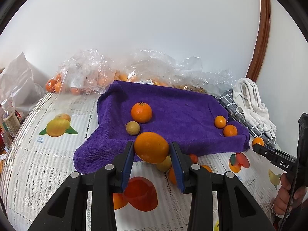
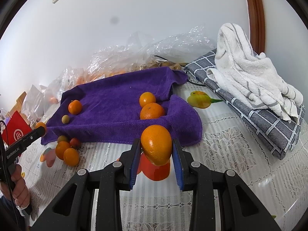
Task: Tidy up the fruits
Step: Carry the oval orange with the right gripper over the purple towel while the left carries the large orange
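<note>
My left gripper [image 1: 152, 150] is shut on an orange [image 1: 151, 147], held just in front of the purple towel [image 1: 173, 111]. My right gripper [image 2: 156, 146] is shut on another orange [image 2: 156, 144], held above the table near the towel's front edge [image 2: 115, 134]. On the towel lie a mandarin [image 1: 141, 112] with a small tan longan [image 1: 132, 128] on the left, and two small oranges [image 1: 220, 121] on the right. Several loose fruits [image 2: 67, 150] lie on the tablecloth in front of the towel's left corner.
Clear plastic bags of fruit [image 1: 92, 77] lie behind the towel against the wall. A grey checked cloth [image 2: 250, 104] with a white towel [image 2: 246, 67] on it is at the right. Bottles [image 1: 9, 119] stand at the far left edge. The lace tablecloth [image 2: 221, 154] has printed fruit pictures.
</note>
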Demonstrator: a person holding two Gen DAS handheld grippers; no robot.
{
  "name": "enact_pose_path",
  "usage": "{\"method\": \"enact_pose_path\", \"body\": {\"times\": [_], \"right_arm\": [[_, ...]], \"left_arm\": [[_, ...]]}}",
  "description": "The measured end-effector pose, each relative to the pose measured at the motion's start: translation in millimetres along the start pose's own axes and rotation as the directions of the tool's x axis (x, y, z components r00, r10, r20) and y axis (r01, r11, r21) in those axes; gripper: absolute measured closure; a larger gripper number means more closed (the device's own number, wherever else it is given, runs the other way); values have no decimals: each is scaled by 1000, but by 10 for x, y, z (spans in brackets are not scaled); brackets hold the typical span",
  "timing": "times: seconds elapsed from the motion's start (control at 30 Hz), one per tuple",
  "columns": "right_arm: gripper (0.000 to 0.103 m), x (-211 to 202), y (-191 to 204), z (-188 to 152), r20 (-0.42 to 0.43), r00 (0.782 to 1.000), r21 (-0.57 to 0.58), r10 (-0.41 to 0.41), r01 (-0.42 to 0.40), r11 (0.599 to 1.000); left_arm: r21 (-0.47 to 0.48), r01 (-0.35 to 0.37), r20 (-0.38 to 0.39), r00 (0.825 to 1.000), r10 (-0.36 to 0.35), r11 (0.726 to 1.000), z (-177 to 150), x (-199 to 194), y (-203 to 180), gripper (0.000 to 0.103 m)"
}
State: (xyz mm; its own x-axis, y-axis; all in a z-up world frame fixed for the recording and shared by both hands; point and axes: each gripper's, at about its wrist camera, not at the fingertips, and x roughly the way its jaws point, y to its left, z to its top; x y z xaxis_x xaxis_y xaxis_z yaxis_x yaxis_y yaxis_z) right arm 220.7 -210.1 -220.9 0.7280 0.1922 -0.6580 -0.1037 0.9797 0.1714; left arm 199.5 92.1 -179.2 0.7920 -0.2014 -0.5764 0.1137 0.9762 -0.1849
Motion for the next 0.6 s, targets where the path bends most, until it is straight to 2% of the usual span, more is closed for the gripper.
{"method": "enact_pose_path", "body": {"times": [0.4,0.6], "right_arm": [[71,-6,-1,43,2,1000,8,-5,5,1000],[71,-124,-28,205,16,1000,11,-17,16,1000]], "left_arm": [[14,-13,20,1000,13,1000,23,-44,-8,67],[-19,-20,16,1000,20,1000,52,-75,86,67]]}}
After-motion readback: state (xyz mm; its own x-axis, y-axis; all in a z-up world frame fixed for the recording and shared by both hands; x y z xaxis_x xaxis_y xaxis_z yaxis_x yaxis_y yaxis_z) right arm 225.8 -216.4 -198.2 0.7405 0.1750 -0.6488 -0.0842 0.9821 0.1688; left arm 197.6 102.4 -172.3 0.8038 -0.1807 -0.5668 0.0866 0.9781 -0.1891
